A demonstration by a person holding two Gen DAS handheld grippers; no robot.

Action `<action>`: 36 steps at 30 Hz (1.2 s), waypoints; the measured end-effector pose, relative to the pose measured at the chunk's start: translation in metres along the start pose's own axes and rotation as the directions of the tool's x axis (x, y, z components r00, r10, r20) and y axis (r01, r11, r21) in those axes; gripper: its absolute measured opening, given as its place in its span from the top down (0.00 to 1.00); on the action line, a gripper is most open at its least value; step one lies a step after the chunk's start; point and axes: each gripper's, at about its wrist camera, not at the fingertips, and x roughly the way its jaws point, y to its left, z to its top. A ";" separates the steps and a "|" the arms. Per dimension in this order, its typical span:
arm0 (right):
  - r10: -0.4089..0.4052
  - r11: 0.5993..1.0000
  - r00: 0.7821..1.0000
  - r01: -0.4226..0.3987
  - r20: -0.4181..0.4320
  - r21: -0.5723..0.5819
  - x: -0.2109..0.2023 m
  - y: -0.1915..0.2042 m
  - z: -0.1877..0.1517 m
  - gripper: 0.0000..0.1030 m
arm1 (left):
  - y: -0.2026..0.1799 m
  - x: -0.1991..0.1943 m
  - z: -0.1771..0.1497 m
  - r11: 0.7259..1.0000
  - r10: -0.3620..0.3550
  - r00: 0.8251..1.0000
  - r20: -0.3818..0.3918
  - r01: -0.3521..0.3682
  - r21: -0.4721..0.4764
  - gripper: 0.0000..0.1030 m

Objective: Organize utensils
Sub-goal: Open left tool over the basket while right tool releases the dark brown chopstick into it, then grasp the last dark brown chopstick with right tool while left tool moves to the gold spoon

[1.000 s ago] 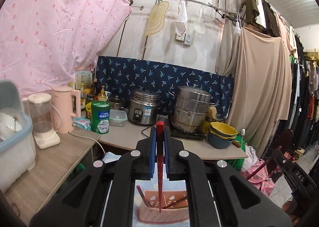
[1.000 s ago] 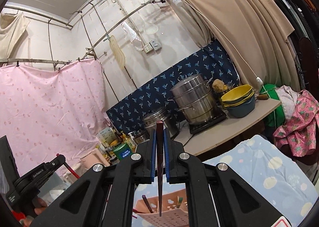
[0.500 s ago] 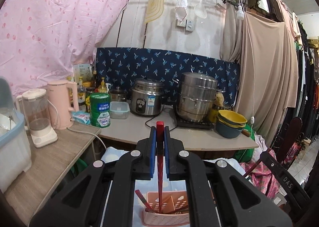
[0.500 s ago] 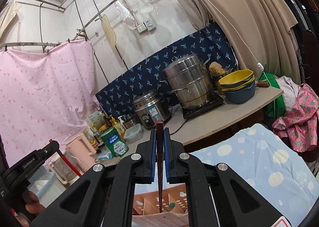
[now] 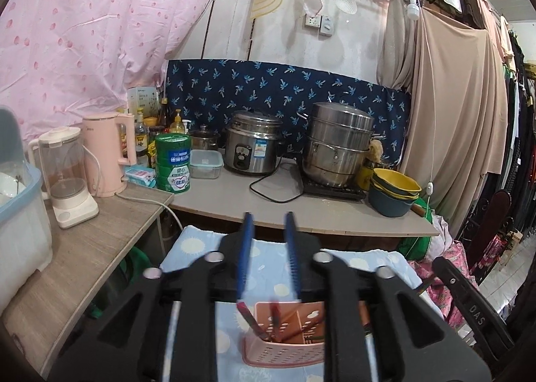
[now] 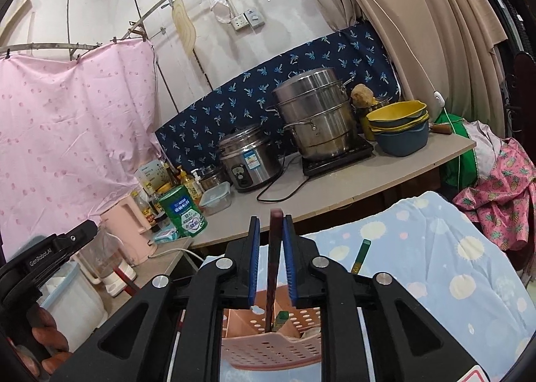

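Observation:
A pink perforated utensil basket (image 5: 284, 348) stands on a blue flowered cloth (image 5: 268, 258) below both grippers; it also shows in the right wrist view (image 6: 271, 348). My left gripper (image 5: 268, 224) is open and empty above it. Red chopsticks (image 5: 254, 321) lean blurred inside the basket. My right gripper (image 6: 269, 224) has its jaws slightly parted around a dark red chopstick (image 6: 273, 268) that stands upright with its tip in the basket; the pads do not seem to touch it. A green-tipped utensil (image 6: 358, 256) lies on the cloth to the right.
A counter (image 5: 318, 214) behind holds a rice cooker (image 5: 251, 150), a steel steamer pot (image 5: 338, 147), stacked bowls (image 5: 392, 191) and a green tin (image 5: 172, 164). A side shelf (image 5: 83, 248) at left carries a pink kettle (image 5: 104, 154), a blender (image 5: 63, 177) and a dish bin (image 5: 16, 214).
Both grippers have opened. The left one let its red chopstick drop into the basket. The right jaws have parted around the dark chopstick. Both views tilted lower toward the basket.

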 end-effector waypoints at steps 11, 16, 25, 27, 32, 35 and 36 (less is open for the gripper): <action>0.007 1.000 1.000 -0.007 0.011 -0.012 -0.022 0.000 -0.008 0.76 | 0.008 -0.016 -0.015 1.000 0.014 1.000 -0.023 -0.014 0.000 0.68; 0.022 1.000 1.000 -0.021 -0.016 0.012 -0.042 -0.007 -0.021 0.74 | 0.012 -0.030 -0.038 1.000 0.009 0.998 -0.060 -0.009 0.009 0.67; -0.008 1.000 0.984 0.011 -0.180 0.012 -0.087 -0.034 -0.094 0.71 | 0.030 -0.052 -0.125 1.000 0.009 0.975 -0.222 -0.007 0.007 0.67; -0.024 1.000 0.974 0.026 -0.223 0.008 -0.095 -0.039 -0.114 0.71 | 0.033 -0.055 -0.144 1.000 0.012 0.966 -0.260 -0.011 0.004 0.67; -0.046 0.998 0.946 0.054 -0.321 0.014 -0.113 -0.051 -0.159 0.71 | 0.039 -0.068 -0.190 1.000 0.019 0.939 -0.343 -0.023 -0.006 0.67; -0.060 0.998 0.928 0.068 -0.367 0.009 -0.123 -0.055 -0.182 0.71 | 0.041 -0.075 -0.212 1.000 0.020 0.925 -0.380 -0.024 -0.005 0.67; -0.062 0.998 0.923 0.069 -0.380 0.004 -0.125 -0.056 -0.189 0.71 | 0.040 -0.077 -0.218 1.000 0.025 0.920 -0.390 -0.027 0.001 0.67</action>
